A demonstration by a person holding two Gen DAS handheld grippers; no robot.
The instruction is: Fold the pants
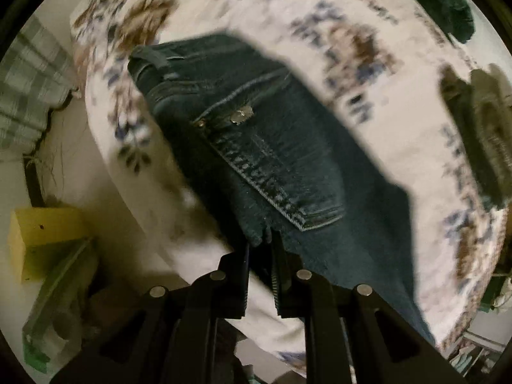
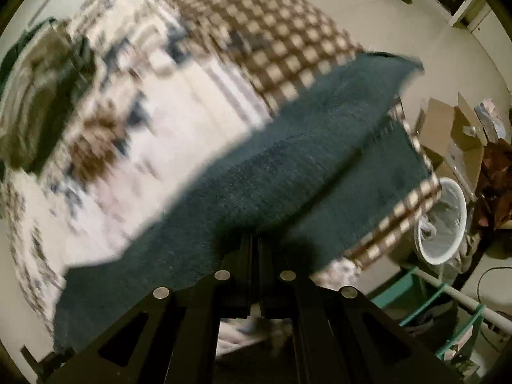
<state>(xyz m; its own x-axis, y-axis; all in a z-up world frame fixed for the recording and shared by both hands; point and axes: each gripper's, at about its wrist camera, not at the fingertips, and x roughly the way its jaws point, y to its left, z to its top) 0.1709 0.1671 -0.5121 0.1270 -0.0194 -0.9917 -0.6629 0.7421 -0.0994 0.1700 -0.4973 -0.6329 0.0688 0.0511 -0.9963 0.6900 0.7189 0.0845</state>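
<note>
Bed with floral cover, white ground, brown and blue sprigs, filling most of the left wrist view; checked brown-and-cream blanket laid over far portion in the right wrist view. Both views motion-blurred.

Pants, dark blue denim, spread flat on the floral cover. Waistband with belt loop toward far left in the left wrist view; back pocket with pale stitching near centre; small metal rivet above it. In the right wrist view, one trouser leg raised off the bed and running diagonally to upper right, lower layer of denim lying beneath it on the checked blanket.

Surroundings, largest first:
- Dark green garment bunched at far edge of bed.
- Olive-brown fabric heap on bed, right of the pants.
- Cardboard boxes on floor beside bed.
- White bin with plastic liner, just beside bed corner.
- Teal-framed rack below bin.
- Yellow block on floor at left.

Left gripper: jaws nearly closed, pinched on denim edge at the near side of the pants.

Right gripper: jaws drawn together to a narrow slit, tips buried under the raised fold; denim clamped between them.
</note>
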